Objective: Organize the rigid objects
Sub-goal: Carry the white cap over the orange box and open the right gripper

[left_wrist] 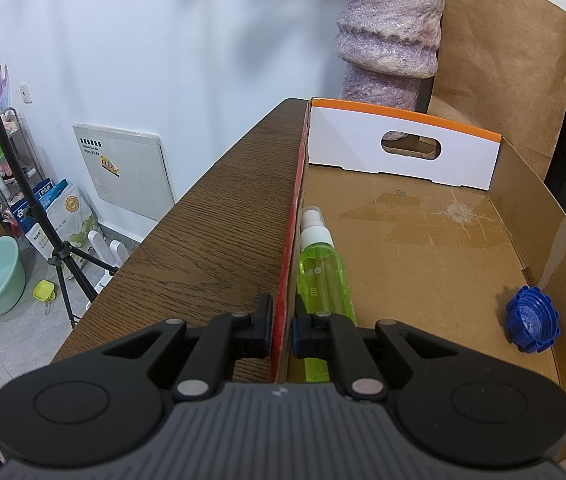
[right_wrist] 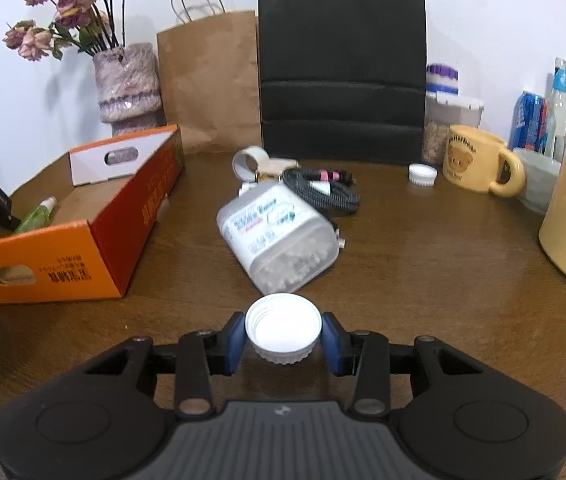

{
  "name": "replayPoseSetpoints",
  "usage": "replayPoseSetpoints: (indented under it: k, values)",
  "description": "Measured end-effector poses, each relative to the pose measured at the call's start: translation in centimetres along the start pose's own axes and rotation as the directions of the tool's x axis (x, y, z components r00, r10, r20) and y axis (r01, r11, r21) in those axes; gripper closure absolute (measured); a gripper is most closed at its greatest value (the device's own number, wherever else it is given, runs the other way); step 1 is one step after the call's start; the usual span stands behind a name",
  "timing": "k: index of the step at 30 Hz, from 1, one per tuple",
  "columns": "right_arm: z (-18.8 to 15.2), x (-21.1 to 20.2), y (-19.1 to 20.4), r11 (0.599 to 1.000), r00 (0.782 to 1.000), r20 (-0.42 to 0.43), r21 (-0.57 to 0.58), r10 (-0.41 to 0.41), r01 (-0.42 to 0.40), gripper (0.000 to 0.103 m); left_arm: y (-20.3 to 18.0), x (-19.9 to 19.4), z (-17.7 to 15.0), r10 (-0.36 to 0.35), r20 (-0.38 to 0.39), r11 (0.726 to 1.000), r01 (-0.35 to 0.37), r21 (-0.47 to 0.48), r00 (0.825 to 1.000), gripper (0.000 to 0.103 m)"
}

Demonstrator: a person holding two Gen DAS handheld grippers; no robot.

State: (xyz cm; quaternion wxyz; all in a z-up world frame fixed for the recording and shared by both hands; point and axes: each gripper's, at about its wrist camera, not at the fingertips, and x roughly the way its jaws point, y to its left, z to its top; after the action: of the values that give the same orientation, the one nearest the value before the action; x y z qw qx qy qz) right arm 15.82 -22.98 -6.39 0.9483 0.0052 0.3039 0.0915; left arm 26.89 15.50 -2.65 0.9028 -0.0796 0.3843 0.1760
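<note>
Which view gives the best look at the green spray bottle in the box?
The left wrist view: the green spray bottle lies close up against the cardboard box wall, white nozzle visible. In the right wrist view it is small, far off and half hidden by the box wall.

The black left gripper (left_wrist: 281,330) clamps its jaws on the red-printed side wall of the open brown cardboard box (left_wrist: 423,240) standing on the dark wooden table (left_wrist: 219,232), while a green plastic spray bottle (left_wrist: 321,268) lies along that wall inside and a blue ribbed plastic cap (left_wrist: 533,324) sits near the opposite wall.
</note>
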Motion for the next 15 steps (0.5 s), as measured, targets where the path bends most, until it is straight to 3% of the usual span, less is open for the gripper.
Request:
replayPoseSetpoints:
  k: [15]
  values:
    - [4.1, -0.6, 0.6, 0.999, 0.989, 0.145, -0.04, -0.003, 0.009, 0.064, 0.0, 0.0, 0.0, 0.0, 0.0, 1.0, 0.0, 0.0, 1.0, 0.093]
